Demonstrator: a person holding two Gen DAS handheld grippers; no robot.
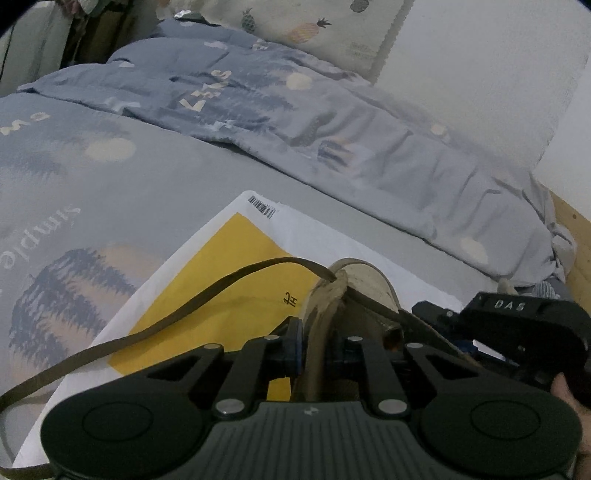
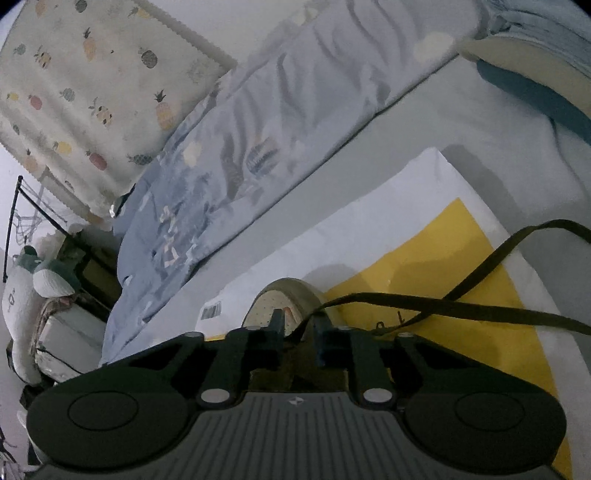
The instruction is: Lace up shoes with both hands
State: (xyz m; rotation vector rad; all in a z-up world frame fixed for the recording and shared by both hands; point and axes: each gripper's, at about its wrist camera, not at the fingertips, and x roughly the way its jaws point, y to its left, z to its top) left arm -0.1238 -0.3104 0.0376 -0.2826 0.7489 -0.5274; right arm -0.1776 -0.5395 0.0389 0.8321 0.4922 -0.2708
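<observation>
Left tool (image 1: 316,354) grips shoe tongue (image 1: 325,314); right view hides it.

Matt black plastic left gripper (image 1: 317,354) with shiny metal rivets, worn tan suede-like shoe (image 1: 354,295), flat woven lace (image 1: 177,314), smooth white-and-yellow plastic mailer (image 1: 229,266) (under the shoe), soft printed cotton quilt (image 1: 295,122) beyond the shoe

The shoe (image 1: 354,295) stands on a flat paper bag (image 1: 207,280), and the bag lies on the bed (image 1: 92,206). Behind the bag a folded quilt (image 1: 295,122) runs across the bed, and behind the quilt a pillow (image 1: 314,26) leans. One lace (image 1: 147,325) goes from the top of the shoe out to the left over the bag and onto the bed. The left tongs (image 1: 317,354) sit at the near side of the shoe, the right tongs (image 1: 461,332) just beside it on the right.
</observation>
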